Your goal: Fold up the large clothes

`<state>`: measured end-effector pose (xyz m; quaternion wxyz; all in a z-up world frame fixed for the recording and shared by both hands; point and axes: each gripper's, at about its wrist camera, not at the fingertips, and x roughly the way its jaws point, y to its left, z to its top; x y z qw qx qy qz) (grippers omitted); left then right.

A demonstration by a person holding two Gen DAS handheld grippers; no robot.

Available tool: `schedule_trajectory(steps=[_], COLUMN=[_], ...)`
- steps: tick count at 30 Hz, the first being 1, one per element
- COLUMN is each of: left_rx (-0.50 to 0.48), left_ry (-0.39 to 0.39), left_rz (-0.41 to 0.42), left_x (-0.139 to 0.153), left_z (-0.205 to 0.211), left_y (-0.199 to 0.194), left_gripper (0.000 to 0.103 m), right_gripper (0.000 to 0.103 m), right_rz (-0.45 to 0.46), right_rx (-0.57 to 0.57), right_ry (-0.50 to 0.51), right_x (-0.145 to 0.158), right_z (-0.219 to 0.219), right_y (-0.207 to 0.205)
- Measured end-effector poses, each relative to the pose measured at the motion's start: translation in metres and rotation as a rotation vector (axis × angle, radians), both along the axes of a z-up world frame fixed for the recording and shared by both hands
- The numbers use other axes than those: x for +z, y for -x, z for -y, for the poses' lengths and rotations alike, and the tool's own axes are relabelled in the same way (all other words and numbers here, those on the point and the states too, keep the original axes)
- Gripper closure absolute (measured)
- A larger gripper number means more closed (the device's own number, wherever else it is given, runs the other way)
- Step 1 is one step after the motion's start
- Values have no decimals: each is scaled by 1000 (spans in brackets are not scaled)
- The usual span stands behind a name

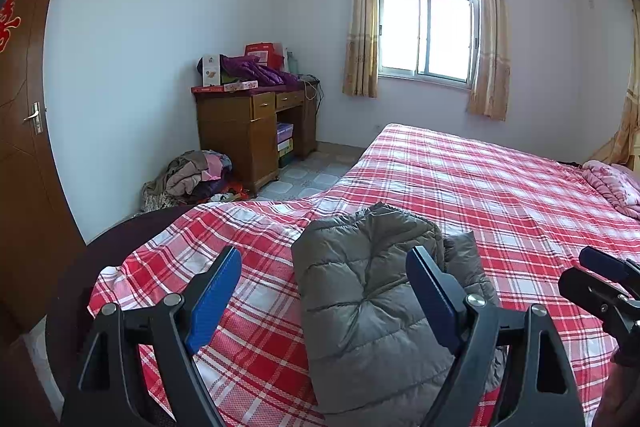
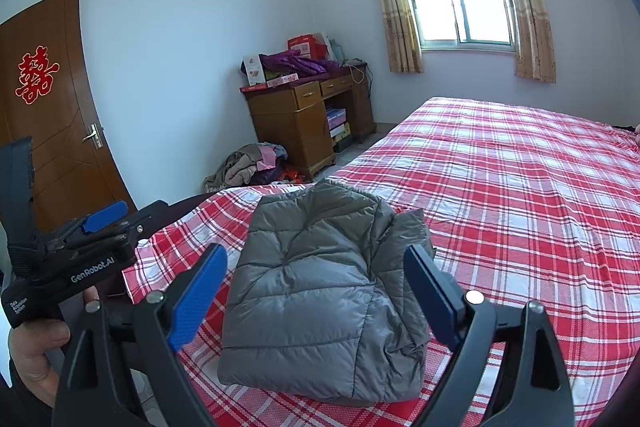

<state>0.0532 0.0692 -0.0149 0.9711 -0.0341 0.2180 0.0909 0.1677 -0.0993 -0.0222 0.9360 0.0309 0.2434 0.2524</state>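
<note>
A grey quilted puffer jacket (image 1: 368, 311) lies folded into a compact bundle on the near corner of the bed with the red plaid sheet (image 1: 500, 195). It also shows in the right wrist view (image 2: 320, 291). My left gripper (image 1: 324, 267) is open and empty, held just above and in front of the jacket. My right gripper (image 2: 316, 267) is open and empty, also held over the jacket without touching it. The right gripper shows at the right edge of the left wrist view (image 1: 604, 279), and the left gripper at the left of the right wrist view (image 2: 100, 227).
A wooden desk (image 1: 256, 131) with boxes and a purple garment stands by the far wall. A pile of clothes (image 1: 196, 179) lies on the floor beside it. A pink quilt (image 1: 612, 183) sits at the bed's far right. A brown door (image 2: 52, 123) is at the left.
</note>
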Motion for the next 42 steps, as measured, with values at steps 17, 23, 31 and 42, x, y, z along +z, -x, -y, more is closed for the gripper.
schedule_trajectory(steps=[17,23,31,42], left_rx=[-1,-15,-5,-14], left_ry=[10,-3,-17,-62], left_rz=[-16,-1,-8,-10], left_x=[-1,2,0,-6], left_z=[-3,2,4,11], left_y=[-3,1,-2,-3], left_gripper=[17,17,16,16], right_gripper=[11,11,11,11], right_rz=[37,83,87,72], right_rx=[-7,-15,-22,-11], right_ry=[-16,-36,-46,-32], right_x=[4,11,11,9], right_z=[-2,3,7,9], right_y=[5,11,10,10])
